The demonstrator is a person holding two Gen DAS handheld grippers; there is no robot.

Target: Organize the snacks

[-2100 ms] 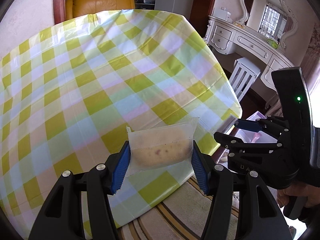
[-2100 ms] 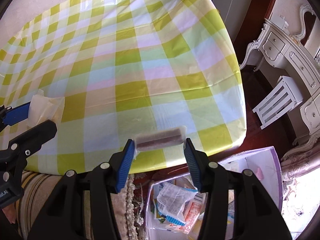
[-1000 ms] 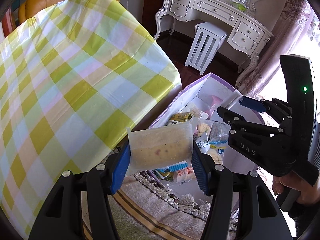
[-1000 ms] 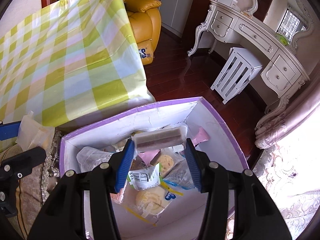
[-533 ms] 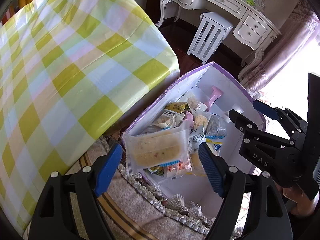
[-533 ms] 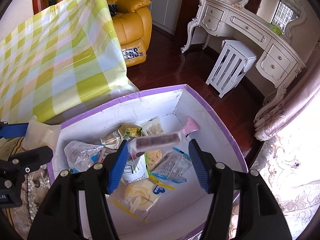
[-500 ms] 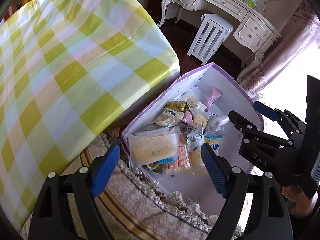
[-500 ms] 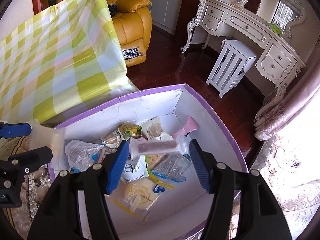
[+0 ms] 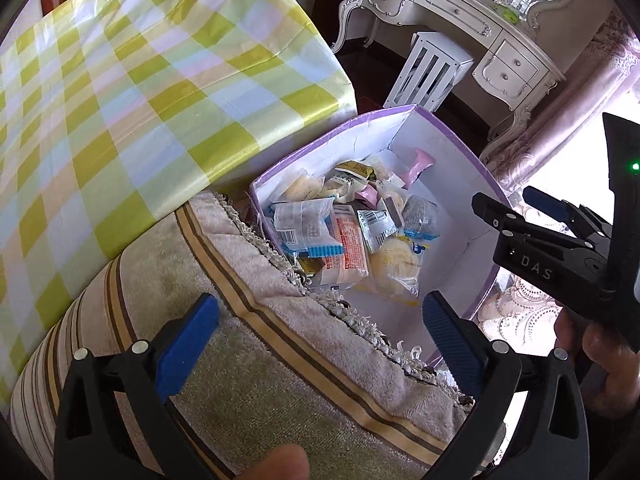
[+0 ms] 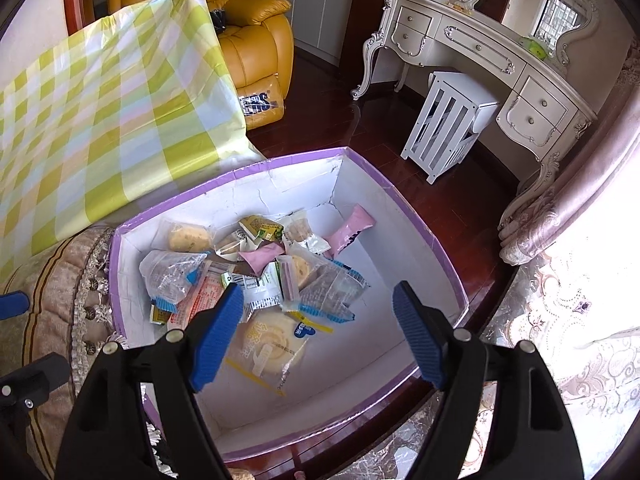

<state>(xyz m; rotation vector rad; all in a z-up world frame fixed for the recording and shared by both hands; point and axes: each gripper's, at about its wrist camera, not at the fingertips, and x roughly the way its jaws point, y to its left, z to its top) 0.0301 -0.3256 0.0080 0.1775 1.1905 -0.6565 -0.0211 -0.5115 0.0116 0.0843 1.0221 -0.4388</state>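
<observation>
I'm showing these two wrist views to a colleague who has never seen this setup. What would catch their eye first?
Probably the purple-rimmed box on the floor beside the checked tablecloth, with a jumble of wrapped snacks heaped toward its left side. Next, the blue-padded jaws of the right gripper over the box and the left gripper over a striped fringed cushion; both are opening with nothing between them.

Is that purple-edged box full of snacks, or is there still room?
Partly full. The box holds a loose pile of snack packets on one side; bare white floor shows on the other.
</observation>
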